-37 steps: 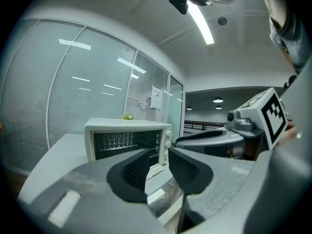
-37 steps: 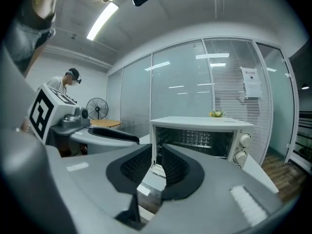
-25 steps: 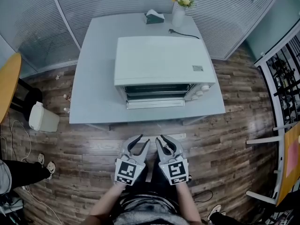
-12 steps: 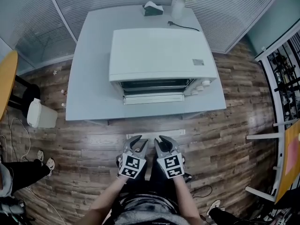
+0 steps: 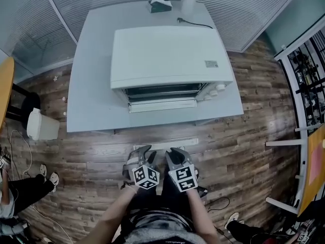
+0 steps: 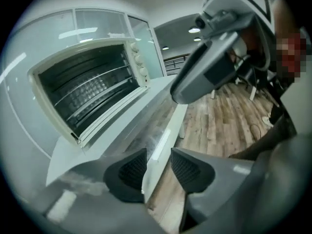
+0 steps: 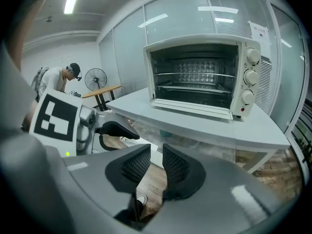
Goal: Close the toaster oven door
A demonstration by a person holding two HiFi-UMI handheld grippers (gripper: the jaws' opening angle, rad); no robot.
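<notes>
Oven [image 5: 170,55]: on the table [image 5: 91,95], its door [image 5: 161,105] hanging open at the front.
Left gripper [image 5: 143,153]: short of the table, jaws apart, just opening, empty.
Right gripper [image 5: 175,154]: beside it, jaws apart, just opening, empty.

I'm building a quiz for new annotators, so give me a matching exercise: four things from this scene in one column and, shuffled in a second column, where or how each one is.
Things:
1 toaster oven door
2 vase of flowers
3 white bin
4 power plug

Places or states:
A on the wooden floor, left of the table in the head view
B folded down, open
C lying on the table behind the oven
D standing at the table's far edge

Pairs: 1-B, 2-D, 3-A, 4-C
</notes>
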